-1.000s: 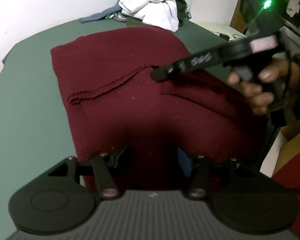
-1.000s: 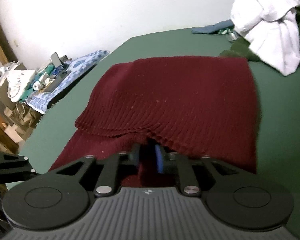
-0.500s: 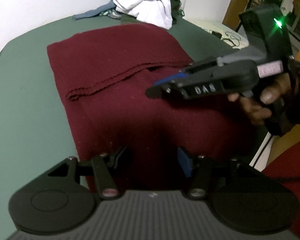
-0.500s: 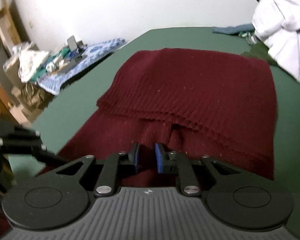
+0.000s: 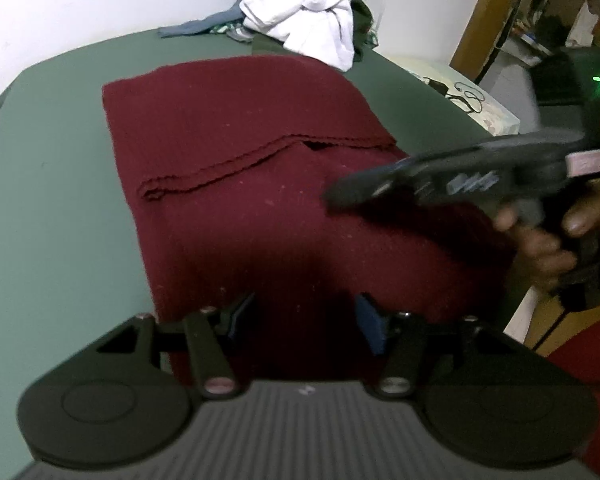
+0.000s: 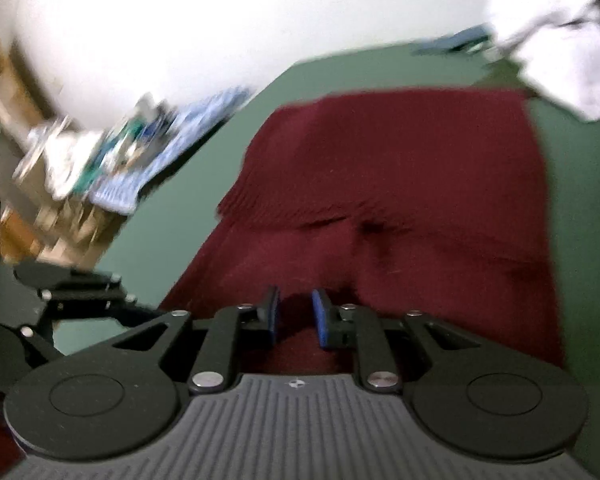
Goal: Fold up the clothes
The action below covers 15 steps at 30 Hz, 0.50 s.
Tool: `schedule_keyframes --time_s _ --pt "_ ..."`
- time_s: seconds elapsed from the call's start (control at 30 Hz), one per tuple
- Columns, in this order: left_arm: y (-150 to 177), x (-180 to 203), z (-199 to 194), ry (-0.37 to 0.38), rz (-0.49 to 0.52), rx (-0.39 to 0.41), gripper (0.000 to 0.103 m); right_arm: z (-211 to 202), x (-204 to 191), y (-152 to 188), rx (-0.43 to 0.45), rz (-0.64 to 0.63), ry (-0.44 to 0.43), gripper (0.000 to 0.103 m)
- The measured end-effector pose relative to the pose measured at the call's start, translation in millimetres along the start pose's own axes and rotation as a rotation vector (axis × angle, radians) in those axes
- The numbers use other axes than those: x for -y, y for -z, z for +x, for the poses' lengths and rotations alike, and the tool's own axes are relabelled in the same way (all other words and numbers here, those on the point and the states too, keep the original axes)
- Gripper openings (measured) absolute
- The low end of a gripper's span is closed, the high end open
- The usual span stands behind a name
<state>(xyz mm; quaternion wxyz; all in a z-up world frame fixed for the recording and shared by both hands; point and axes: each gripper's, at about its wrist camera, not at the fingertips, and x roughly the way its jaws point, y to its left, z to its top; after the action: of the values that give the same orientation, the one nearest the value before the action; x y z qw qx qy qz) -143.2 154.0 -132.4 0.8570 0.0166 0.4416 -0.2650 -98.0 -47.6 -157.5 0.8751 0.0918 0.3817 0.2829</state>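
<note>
My left gripper (image 5: 304, 320) has its jaws wide apart, my right gripper (image 6: 296, 316) narrowly apart; both hover over the near end of the maroon sweater (image 5: 236, 152) on the green bed (image 5: 56, 208). White clothes (image 5: 304, 4) are piled beyond.

- The maroon garment (image 5: 236, 152) under my fingers is a ribbed knit, matt and a little fuzzy, flecked with pale lint.
- The green cover (image 5: 60, 184) beneath it is smooth, flat cloth without sheen.
- My left gripper (image 5: 300, 322) is matt black plastic, with dull metal pivot pins and blue pads that look rubbery.
- My right gripper (image 6: 294, 314) has the same matt black links, blue pads and a ridged grey housing.
- The white clothes (image 5: 308, 12) behind are soft, crumpled woven cloth.
- The door frame (image 5: 484, 16) is varnished wood, slightly glossy.
</note>
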Motion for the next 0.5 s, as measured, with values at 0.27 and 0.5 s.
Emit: schedule_keyframes --time_s 0.27,0.5 --pt "1 -9 -1 -0.046 -0.083 0.012 0.06 -74 59 17 0.046 0.135 0.253 0.028" --pt "-9 -1 7 -0.147 -0.169 -0.002 0.07 -70 61 42 -0.035 0.072 0.244 0.028"
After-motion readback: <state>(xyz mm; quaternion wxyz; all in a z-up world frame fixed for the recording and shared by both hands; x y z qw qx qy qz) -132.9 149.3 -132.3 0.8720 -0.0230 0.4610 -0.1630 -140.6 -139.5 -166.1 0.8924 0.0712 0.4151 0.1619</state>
